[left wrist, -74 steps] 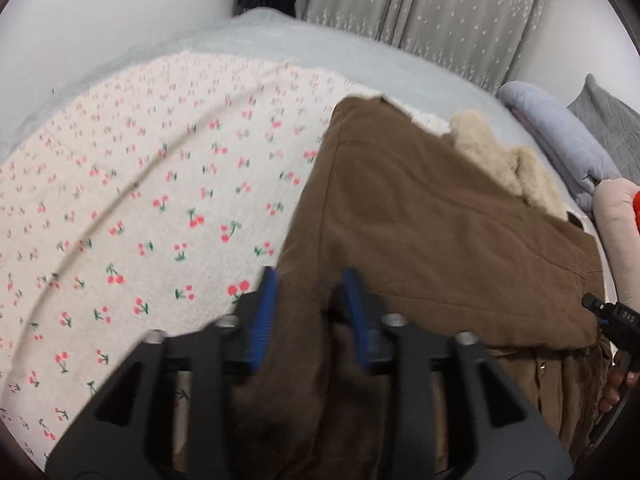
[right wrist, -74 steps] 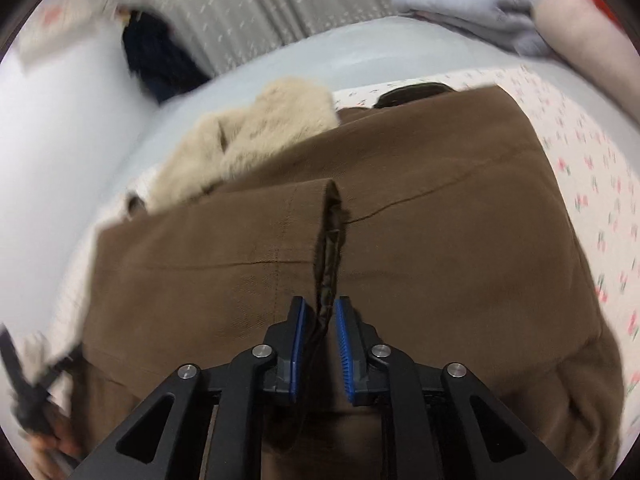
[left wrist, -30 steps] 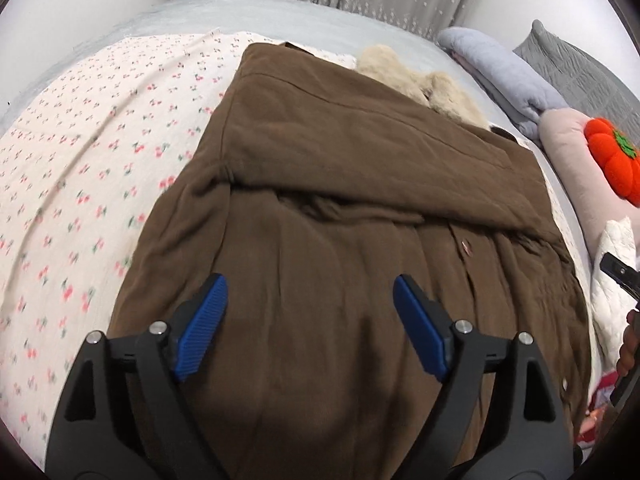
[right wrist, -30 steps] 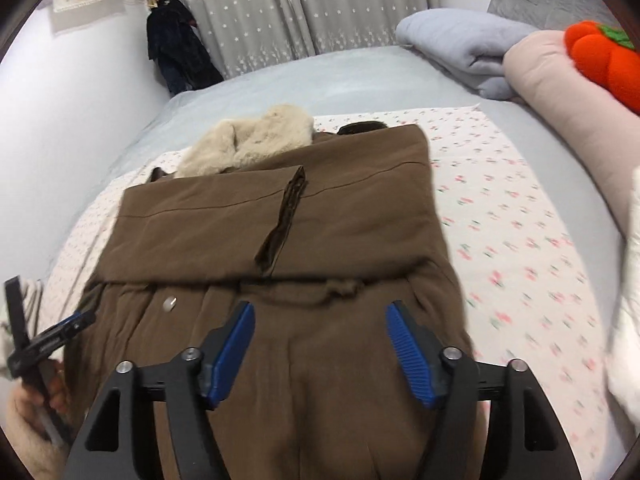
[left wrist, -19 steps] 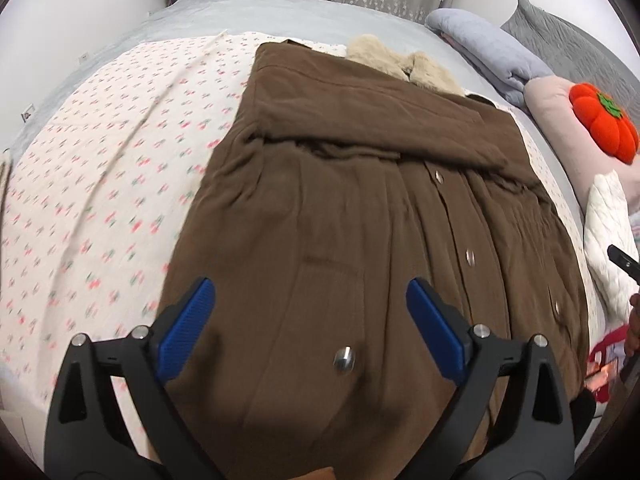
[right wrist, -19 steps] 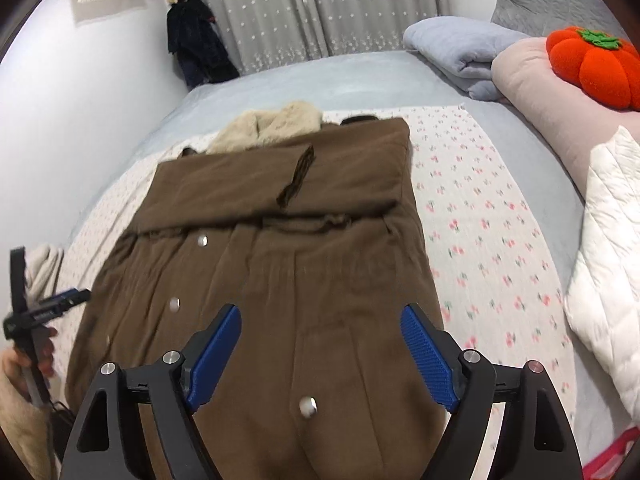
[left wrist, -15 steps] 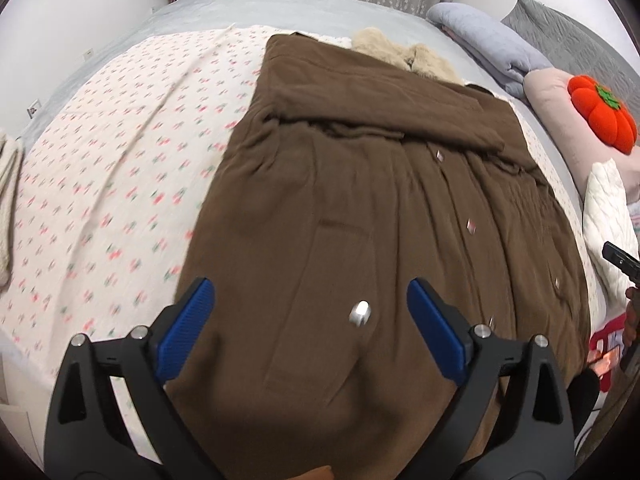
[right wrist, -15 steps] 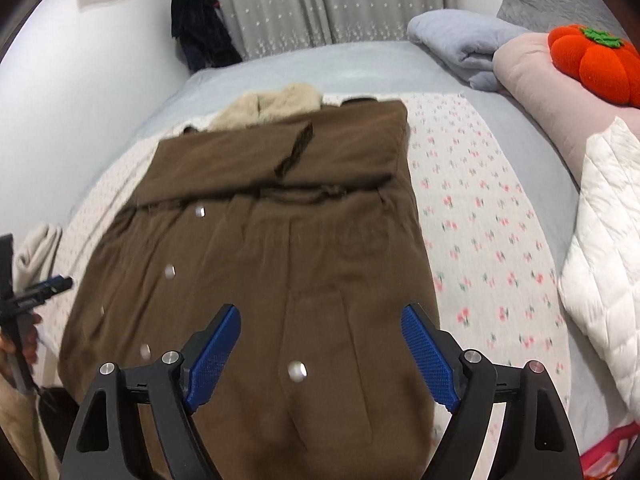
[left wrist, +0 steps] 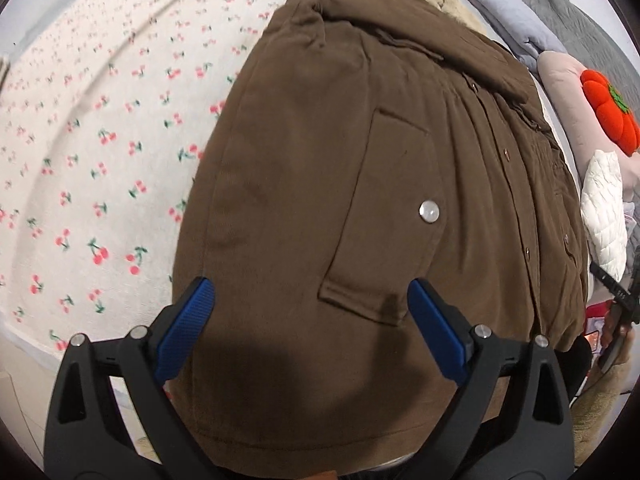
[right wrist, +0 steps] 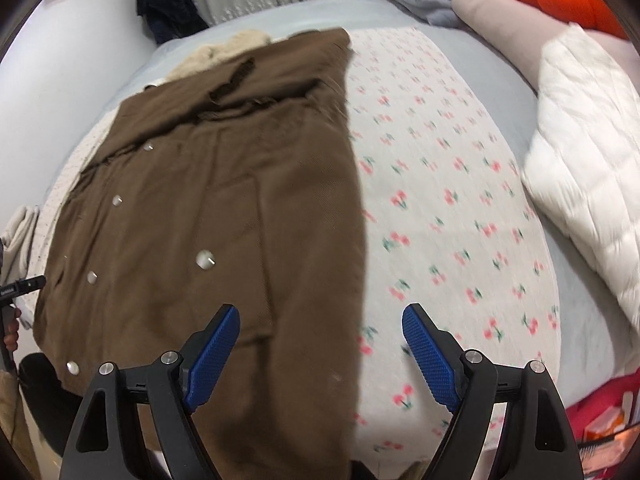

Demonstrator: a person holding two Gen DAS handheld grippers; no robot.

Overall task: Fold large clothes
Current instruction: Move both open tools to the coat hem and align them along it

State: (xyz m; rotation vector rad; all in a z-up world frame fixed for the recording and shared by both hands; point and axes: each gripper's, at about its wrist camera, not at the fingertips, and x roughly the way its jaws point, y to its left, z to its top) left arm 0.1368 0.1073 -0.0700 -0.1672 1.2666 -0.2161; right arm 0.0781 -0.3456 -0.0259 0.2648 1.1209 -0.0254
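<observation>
Both grippers were down at the near hem of the brown coat, and this looked like the set-up for the bottom-to-top fold. The coat lay flat and buttoned on the cherry-print sheet, its upper part already turned over, the beige fur collar poking out beyond that at the coat's far end.

The left gripper hung over the coat's near corner, jaws spread wide, blue pads clear of the cloth and holding nothing; the pocket flap with its silver snap sat just beyond them. The right gripper straddled the coat's other long edge, jaws equally wide and empty, one pad above brown cloth, the other above the sheet.

Next, I'd judge, each needed to drop onto its own hem corner, pinch through the thick layers, then carry the hem together toward the collar.

Containers? Only a red bin-like thing past the coat's right edge, at the bed's near corner; its contents were too blurred to name.
</observation>
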